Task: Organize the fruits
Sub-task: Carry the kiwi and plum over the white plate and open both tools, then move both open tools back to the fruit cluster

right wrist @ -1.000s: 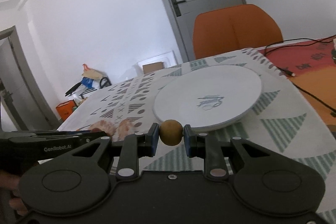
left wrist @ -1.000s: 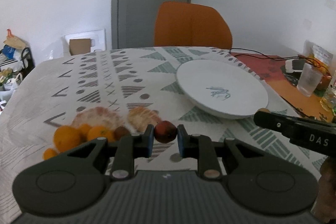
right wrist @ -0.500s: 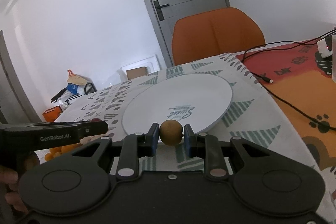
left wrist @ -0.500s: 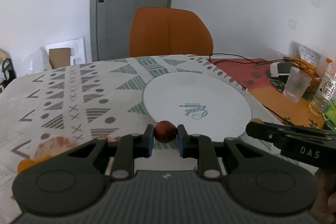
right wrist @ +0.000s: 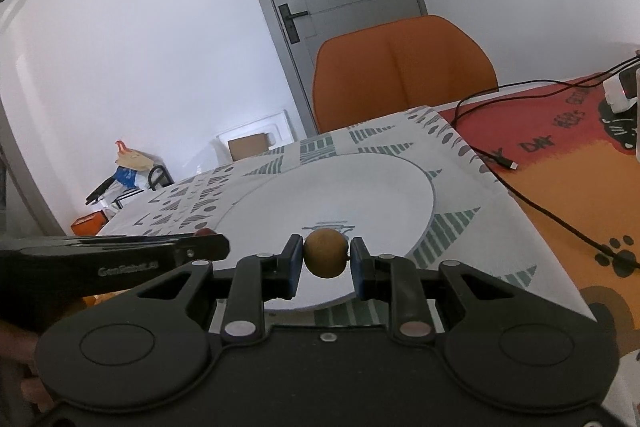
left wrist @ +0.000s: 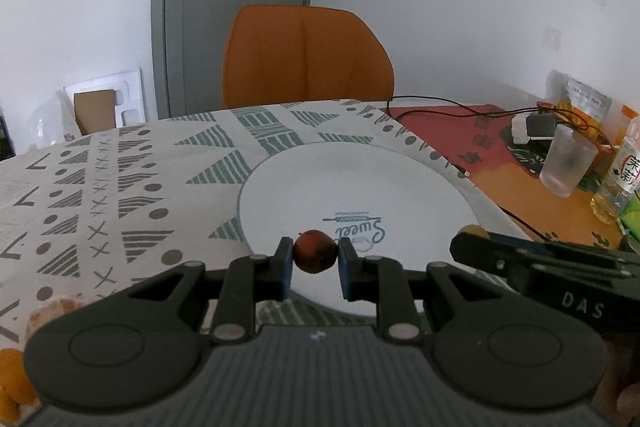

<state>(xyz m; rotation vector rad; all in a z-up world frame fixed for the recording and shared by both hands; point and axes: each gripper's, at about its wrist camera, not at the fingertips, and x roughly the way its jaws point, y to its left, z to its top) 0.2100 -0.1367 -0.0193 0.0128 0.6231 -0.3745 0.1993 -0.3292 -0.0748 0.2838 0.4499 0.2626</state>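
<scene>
1. The desk [left wrist: 120, 187] wears a pale cloth printed with grey and green triangles, dots and crosses.
2. A white plate [left wrist: 320, 187] with blue lettering lies flat on that cloth, serving as the landmark.
3. Right of the plate, the cloth ends and a red-and-orange mat [left wrist: 500, 171] covers the desk.
4. On the mat, right of the plate, stand a frosted cup [left wrist: 566, 163] and a bottle [left wrist: 618, 179], with a black cable [right wrist: 532, 203] trailing between.
5. Left of the plate, at the near edge, lie orange fruits [left wrist: 12, 383].

A plate [left wrist: 360, 183] is sitting on the tablecloth [left wrist: 120, 187], a chair [left wrist: 306, 57] standing behind it, a glass [left wrist: 568, 165] and bottle [left wrist: 618, 183] lying to its right.
</scene>
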